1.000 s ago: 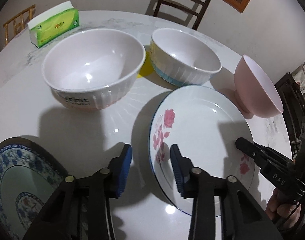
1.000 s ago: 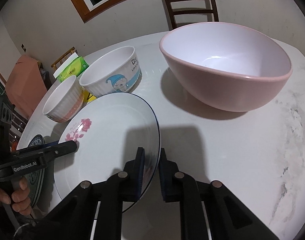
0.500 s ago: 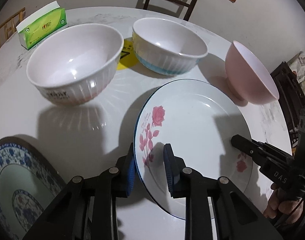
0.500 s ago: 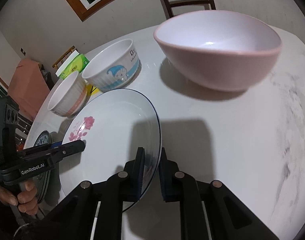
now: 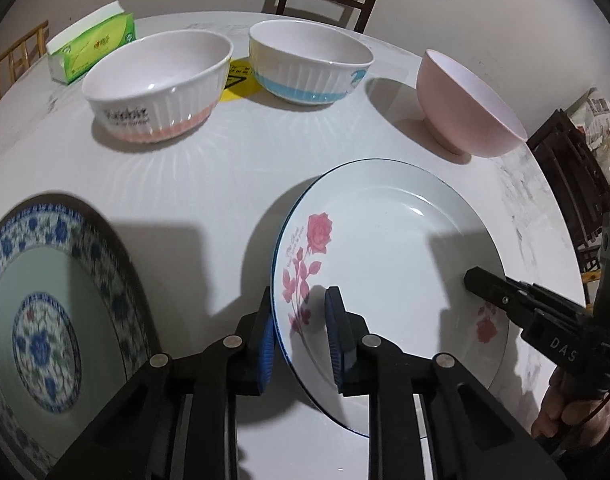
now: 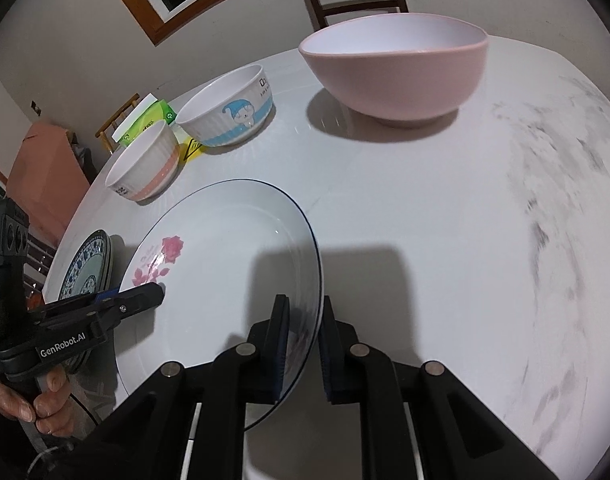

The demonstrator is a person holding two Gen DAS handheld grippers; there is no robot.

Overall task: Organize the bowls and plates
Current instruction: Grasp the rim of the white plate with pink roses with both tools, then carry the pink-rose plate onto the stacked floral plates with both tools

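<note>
Two grips were set on the rose plate [image 5: 389, 264]: the right gripper [image 6: 303, 344] was clenched on its rim, the left gripper [image 5: 301, 336] was closing around the opposite edge. The blue-patterned plate [image 5: 45, 312] nearby and three bowls remained unstacked.

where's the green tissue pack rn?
Left wrist view: the green tissue pack lies at the round white table's far left, just behind the pink-banded ribbed white bowl.
</note>
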